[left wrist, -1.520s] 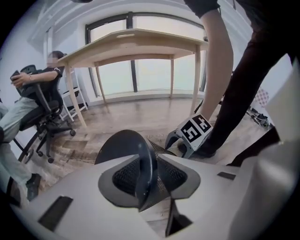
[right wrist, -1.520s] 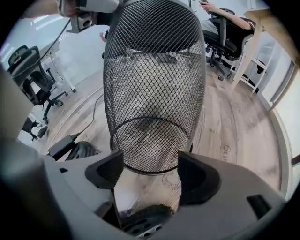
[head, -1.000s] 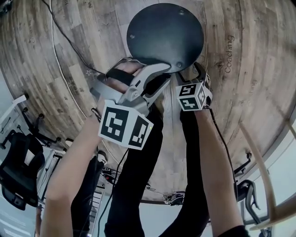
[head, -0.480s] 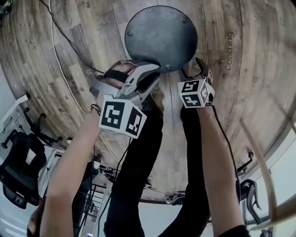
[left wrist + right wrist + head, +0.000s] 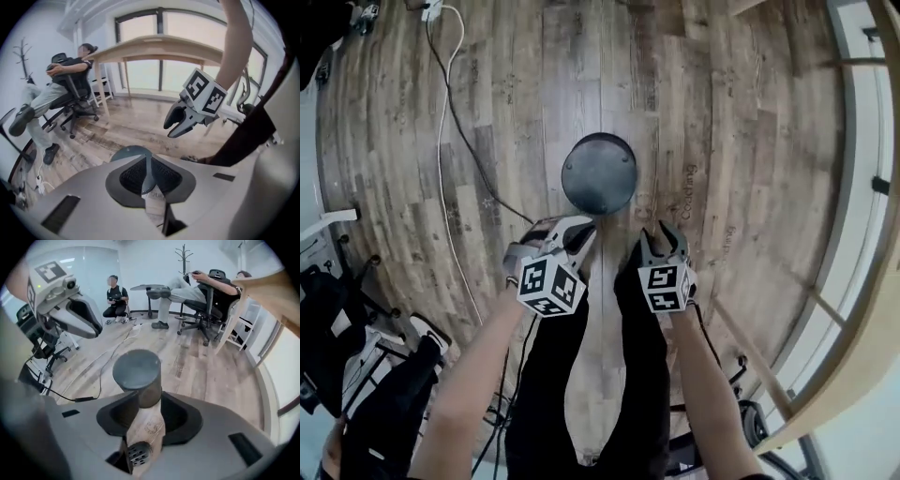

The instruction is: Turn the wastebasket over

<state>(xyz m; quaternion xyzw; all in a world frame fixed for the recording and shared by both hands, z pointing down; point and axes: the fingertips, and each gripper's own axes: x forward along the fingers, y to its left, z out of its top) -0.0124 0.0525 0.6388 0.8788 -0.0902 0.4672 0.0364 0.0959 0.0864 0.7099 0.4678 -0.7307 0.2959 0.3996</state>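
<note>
Wastebasket [image 5: 599, 173] stands alone on the wood floor [image 5: 722, 141], out in the open boards and well clear of the window-side edge. A closed dark disc faces up. The right gripper view shows it as an upright cylinder with a flat, closed top [image 5: 137, 376]. Judged base-up, mouth down; the rim at the floor is not visible, so that reading is likely rather than certain.

Left gripper [image 5: 584, 230] is held above the floor on the near side of the basket, apart from it. Its jaws have just been closing and now sit all but together, with nothing between them.

Right gripper [image 5: 661, 236] is beside it at a similar height, also clear of the basket. Its jaws have just been closing too, but a gap remains, and only floor and the basket's far-off side show through it. It is empty.

Progress: the turn-over looks done and the basket is released and self-standing. Nothing obvious is left beyond drawing away. A loose cable [image 5: 450, 103] lies toward the floor's left side, well apart from the basket.
</note>
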